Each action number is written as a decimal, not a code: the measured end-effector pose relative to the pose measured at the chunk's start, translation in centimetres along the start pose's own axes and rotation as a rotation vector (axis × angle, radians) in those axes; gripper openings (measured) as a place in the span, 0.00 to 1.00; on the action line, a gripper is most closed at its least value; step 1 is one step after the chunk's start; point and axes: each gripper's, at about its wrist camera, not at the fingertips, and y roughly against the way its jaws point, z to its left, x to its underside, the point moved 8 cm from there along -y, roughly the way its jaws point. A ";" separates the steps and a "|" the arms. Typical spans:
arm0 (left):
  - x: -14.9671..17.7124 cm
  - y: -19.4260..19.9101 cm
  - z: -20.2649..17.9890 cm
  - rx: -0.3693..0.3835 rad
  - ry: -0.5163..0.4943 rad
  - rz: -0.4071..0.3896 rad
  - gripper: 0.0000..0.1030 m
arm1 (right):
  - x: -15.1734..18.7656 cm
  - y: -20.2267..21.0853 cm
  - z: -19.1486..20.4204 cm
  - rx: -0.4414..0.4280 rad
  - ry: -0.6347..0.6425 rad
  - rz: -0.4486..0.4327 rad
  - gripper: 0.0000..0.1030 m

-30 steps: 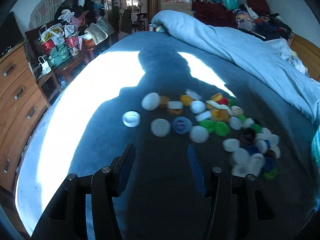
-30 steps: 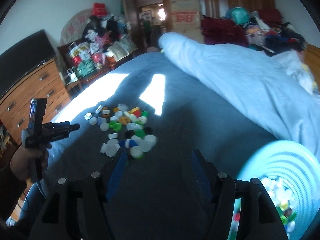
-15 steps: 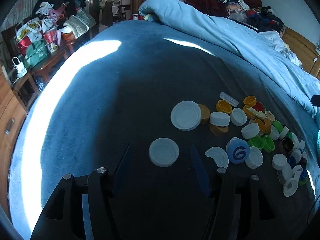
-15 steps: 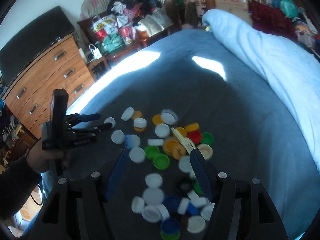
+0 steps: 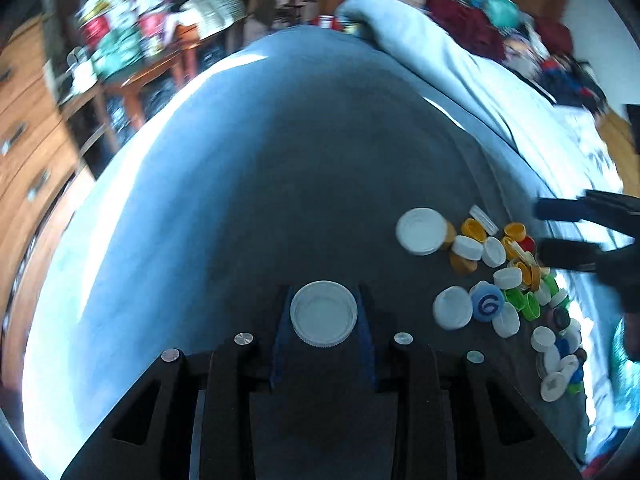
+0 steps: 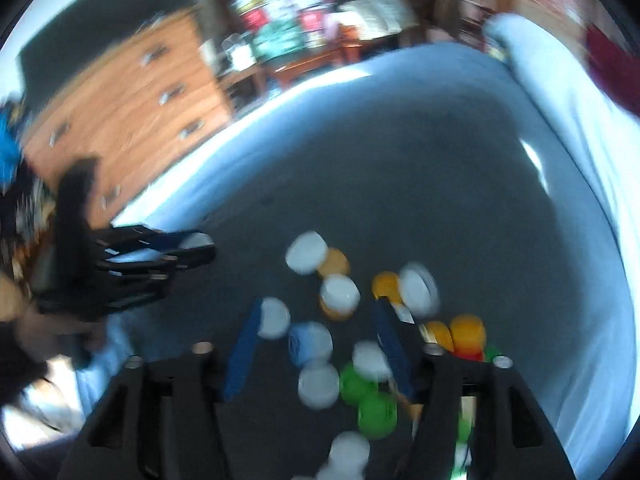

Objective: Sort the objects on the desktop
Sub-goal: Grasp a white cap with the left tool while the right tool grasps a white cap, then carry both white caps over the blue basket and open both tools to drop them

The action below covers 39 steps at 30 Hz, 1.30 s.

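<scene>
Two things fill most of both frames: the bed (image 5: 248,200), its blue cover dark in shadow at centre and sunlit along the left edge, and the pale duvet (image 5: 460,76) heaped toward the upper right; a wooden dresser (image 6: 132,96) stands at upper left in the right wrist view; a heap of caps (image 5: 516,280), white, yellow, orange, green and blue, lies at right centre of the left wrist view, on the cover. One blue cap (image 5: 487,303) in that heap bears a dark "G"; no other writing can be read, and the right wrist view is blurred by motion. The left gripper (image 5: 323,314) sits at lower centre of its frame, its blue pads narrowed onto the rim of a white lid (image 5: 323,313), hollow side up, clear of the heap. The right gripper (image 6: 320,340) points down over the caps at lower centre of its frame, fingers wide apart, with several caps showing between them and nothing gripped; a blue cap and a white one lie in the gap.
</scene>
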 end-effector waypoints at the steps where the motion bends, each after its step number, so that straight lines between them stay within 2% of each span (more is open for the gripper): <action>1: 0.3 0.5 0.7 0.002 0.022 0.009 0.26 | -0.6 -1.7 0.5 0.017 0.088 0.030 0.68; 3: 0.4 0.9 1.3 -0.005 0.034 0.019 0.26 | -1.1 -4.4 1.3 0.052 0.241 0.083 0.68; 5: 0.6 1.2 2.0 0.000 0.051 0.029 0.26 | -1.5 -6.7 2.4 0.046 0.377 0.137 0.68; 8: 0.2 1.1 2.5 0.012 0.070 0.036 0.26 | -1.1 -9.8 2.8 0.061 0.506 0.229 0.68; 11: 0.0 0.6 2.1 0.035 0.085 0.043 0.26 | -1.5 -11.1 2.6 0.022 0.484 0.275 0.68; 13: -0.4 0.2 2.1 0.049 0.090 0.052 0.26 | -1.8 -11.3 2.5 -0.013 0.447 0.292 0.52; 14: -0.7 0.1 1.8 0.058 0.089 0.056 0.26 | -2.1 -11.1 2.3 0.000 0.431 0.287 0.42; 17: -1.5 0.5 0.9 0.075 0.074 0.059 0.26 | -2.9 -9.3 1.6 -0.009 0.350 0.250 0.42; 22: -3.7 2.0 -0.4 0.067 0.045 0.076 0.26 | -4.5 -2.7 -0.7 0.015 0.142 0.131 0.42; 27: -7.8 5.4 -4.7 0.067 -0.039 0.045 0.26 | -5.1 7.5 -3.2 0.081 -0.054 -0.006 0.42; 32: -11.7 10.0 -12.0 0.103 -0.154 0.007 0.26 | -4.3 18.3 -4.8 0.179 -0.216 -0.102 0.42; 39: -13.0 15.5 -24.3 0.223 -0.347 0.013 0.26 | -1.2 32.9 -7.9 0.317 -0.398 -0.209 0.42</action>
